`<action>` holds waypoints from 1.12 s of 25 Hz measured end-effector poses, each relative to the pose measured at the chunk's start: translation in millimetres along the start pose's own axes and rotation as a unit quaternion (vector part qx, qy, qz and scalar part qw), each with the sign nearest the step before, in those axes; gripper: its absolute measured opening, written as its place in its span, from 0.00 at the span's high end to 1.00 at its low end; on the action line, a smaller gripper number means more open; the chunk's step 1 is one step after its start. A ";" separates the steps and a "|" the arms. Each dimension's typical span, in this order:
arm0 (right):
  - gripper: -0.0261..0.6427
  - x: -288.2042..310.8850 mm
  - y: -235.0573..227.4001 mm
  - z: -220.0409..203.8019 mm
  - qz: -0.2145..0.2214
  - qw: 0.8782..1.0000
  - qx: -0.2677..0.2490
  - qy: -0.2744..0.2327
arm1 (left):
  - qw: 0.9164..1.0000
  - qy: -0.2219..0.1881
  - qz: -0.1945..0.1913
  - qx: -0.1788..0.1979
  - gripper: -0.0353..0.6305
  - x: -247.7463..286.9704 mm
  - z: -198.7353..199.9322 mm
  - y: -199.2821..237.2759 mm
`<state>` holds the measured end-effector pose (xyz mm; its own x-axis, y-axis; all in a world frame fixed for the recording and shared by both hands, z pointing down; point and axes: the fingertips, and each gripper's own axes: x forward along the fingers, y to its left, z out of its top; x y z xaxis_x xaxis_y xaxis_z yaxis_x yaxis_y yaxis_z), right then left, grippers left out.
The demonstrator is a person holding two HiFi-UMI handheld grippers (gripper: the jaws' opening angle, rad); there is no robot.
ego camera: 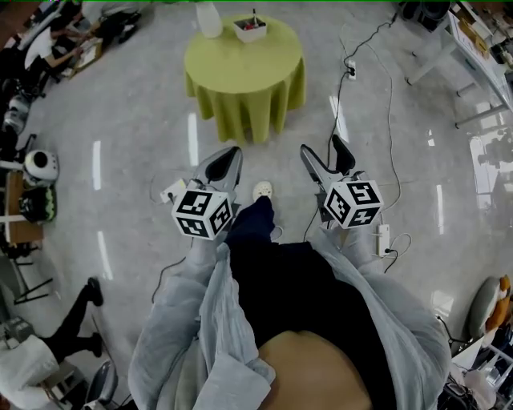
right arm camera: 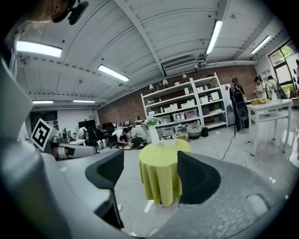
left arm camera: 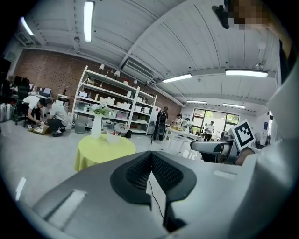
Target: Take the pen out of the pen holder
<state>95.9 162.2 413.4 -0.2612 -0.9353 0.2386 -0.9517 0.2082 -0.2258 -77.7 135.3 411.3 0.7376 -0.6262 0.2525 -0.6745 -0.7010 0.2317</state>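
Jacket fills the lower head view. Left gripper and right gripper are held in front of the person, over the floor, well apart from the table. Left jaws meet at the tips with nothing between. Right jaws stand wide, empty. Pen holder stands at the table's far edge, with the pen upright inside. Vase is just beside it.
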 end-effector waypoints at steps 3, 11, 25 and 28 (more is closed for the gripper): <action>0.43 34.6 -13.4 21.5 -0.006 1.000 0.000 -0.004 | 1.000 -0.004 0.000 0.002 0.92 29.5 26.0 26.4; 0.43 106.2 -47.1 53.9 -0.026 1.000 0.002 -0.013 | 1.000 -0.009 -0.016 0.009 0.92 96.6 64.7 78.6; 0.43 146.7 -70.8 56.4 -0.052 0.998 0.017 -0.002 | 0.999 0.006 -0.042 -0.003 0.92 141.1 67.4 112.1; 0.43 145.7 -66.7 55.0 -0.047 0.999 0.016 0.008 | 0.999 0.015 -0.035 -0.014 0.92 135.7 58.5 114.2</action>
<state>130.2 -3.7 411.3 -0.1734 -0.9459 0.2744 -0.9664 0.1097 -0.2326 -52.7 -49.7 417.1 0.7824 -0.5646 0.2629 -0.6218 -0.7328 0.2764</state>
